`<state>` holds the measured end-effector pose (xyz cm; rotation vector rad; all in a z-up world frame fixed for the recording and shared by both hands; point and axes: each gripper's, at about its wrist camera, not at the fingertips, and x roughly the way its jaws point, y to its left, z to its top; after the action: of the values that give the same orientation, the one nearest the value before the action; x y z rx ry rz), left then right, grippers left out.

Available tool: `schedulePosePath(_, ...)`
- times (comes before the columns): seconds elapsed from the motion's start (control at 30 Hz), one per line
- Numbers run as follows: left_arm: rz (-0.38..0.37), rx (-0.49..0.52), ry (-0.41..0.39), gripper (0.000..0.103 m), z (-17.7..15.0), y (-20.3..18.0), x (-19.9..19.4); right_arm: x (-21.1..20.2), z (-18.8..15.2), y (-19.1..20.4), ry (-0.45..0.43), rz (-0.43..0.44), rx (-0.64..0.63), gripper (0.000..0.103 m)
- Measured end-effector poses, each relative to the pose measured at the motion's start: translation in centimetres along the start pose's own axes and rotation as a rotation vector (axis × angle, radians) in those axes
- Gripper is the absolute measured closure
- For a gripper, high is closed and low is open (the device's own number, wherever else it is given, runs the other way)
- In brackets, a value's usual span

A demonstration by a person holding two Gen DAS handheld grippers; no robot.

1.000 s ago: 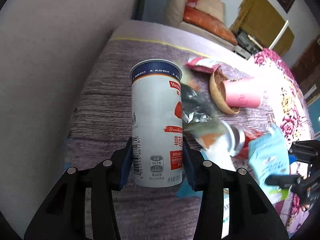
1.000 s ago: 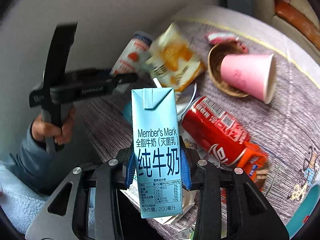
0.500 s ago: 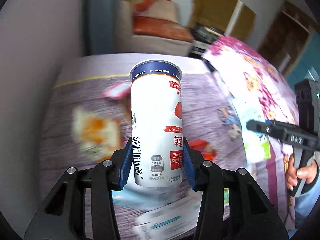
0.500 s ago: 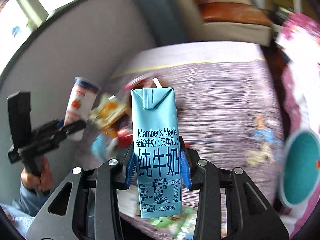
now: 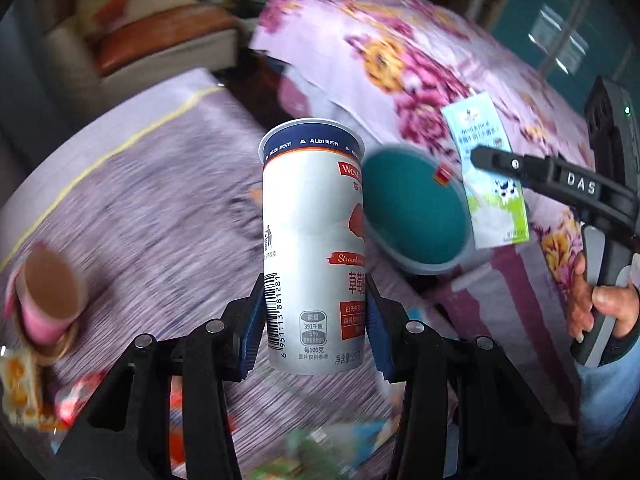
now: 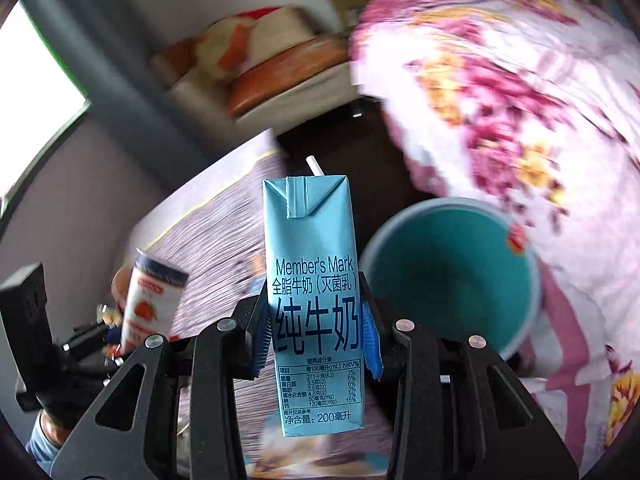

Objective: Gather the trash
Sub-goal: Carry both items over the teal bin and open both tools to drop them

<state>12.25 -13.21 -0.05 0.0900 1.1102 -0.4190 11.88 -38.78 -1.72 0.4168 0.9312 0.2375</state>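
Now that both hands have swung off the littered bedspread, the teal bin (image 6: 452, 276) sits just right of the right gripper (image 6: 316, 344), clamped on the milk carton (image 6: 314, 300); left gripper (image 5: 314, 320) clamps the yogurt cup (image 5: 312, 240) (drop-off seems next).

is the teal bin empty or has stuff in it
Looks empty: the teal bin shows only bare teal inside in both wrist views, though motion blur and the milk carton hide part of it.

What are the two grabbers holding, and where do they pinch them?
The left gripper pinches a white yogurt cup by its lower sides. The right gripper pinches a blue milk carton around its middle, on both narrow sides.
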Motion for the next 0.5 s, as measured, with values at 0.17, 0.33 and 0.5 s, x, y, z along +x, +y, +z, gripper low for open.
schedulePosePath(0.17, -0.022, 0.076, 0.065, 0.057, 2.7, -4.2, 5.3, 0.2, 0.1, -6.0, -0.020, -0.050, 0.098, 0.068)
schedulePosePath(0.33, -0.041, 0.136, 0.116, 0.057, 4.1, -7.7, 8.9, 1.4, -0.1, -9.5, -0.002, -0.093, 0.157, 0.068)
schedulePosePath(0.5, -0.057, 0.166, 0.162, 0.057, 4.8, -9.6, 11.8, 2.3, -0.4, -11.8, 0.017, -0.122, 0.181, 0.067)
